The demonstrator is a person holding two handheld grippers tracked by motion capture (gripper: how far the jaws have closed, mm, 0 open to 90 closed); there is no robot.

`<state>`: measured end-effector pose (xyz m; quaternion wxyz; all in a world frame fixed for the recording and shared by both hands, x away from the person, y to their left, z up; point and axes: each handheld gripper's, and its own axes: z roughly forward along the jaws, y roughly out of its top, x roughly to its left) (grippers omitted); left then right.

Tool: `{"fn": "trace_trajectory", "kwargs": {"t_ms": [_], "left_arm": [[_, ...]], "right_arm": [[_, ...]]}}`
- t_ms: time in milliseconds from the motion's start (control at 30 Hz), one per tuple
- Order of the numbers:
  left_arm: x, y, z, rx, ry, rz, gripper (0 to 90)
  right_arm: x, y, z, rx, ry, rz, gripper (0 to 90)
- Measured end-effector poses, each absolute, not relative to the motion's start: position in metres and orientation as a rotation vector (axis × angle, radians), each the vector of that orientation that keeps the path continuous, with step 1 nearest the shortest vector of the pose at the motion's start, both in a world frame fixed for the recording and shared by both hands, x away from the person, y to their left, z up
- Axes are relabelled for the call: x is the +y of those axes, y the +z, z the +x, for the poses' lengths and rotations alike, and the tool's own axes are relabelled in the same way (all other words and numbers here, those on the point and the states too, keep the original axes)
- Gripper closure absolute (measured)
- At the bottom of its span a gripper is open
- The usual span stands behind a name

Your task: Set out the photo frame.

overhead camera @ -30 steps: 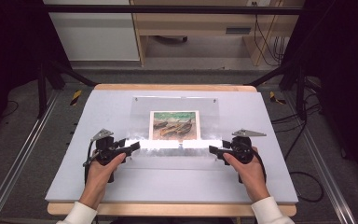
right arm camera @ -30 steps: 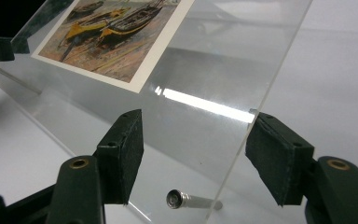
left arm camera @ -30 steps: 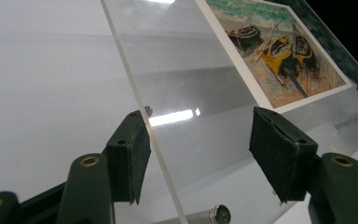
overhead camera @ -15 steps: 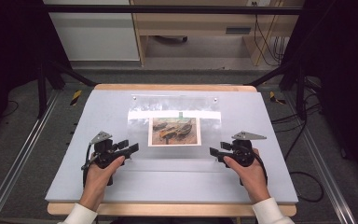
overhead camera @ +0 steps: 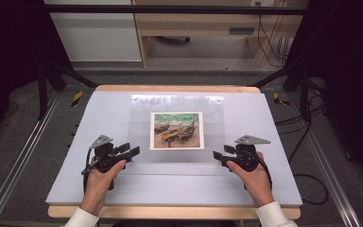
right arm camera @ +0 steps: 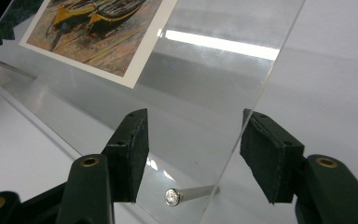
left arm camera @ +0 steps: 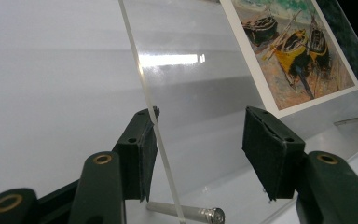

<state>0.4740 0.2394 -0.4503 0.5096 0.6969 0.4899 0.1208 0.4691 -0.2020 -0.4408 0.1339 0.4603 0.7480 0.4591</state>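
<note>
Now | both tools, left tool (overhead camera: 134, 152) and right tool (overhead camera: 216, 155), apart, closing | clear sheet (overhead camera: 142, 123) on pale table (overhead camera: 99, 113)

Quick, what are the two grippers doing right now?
Left hand-held gripper: open, jaws closing around the clear sheet's edge, not gripping it.
Right hand-held gripper: open, jaws closing around the sheet's other edge, not gripping it.

We see a table (overhead camera: 75, 189) topped with a pale grey board (overhead camera: 274, 142). On it lies a clear acrylic sheet (overhead camera: 139, 123), a boat picture (overhead camera: 177, 130) at its centre.
</note>
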Motion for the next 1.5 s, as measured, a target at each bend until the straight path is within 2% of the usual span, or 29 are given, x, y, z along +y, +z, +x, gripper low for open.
{"fn": "trace_trajectory", "kwargs": {"t_ms": [700,1500], "left_arm": [[0.241,-0.450,0.463,1.194,0.297,1.658,50.0],[0.243,-0.447,0.444,1.186,0.328,1.708,56.0]], "right_arm": [[-0.201,-0.441,0.456,2.134,1.317,1.329,49.4],[-0.200,-0.442,0.431,2.119,1.253,1.267,59.0]]}}
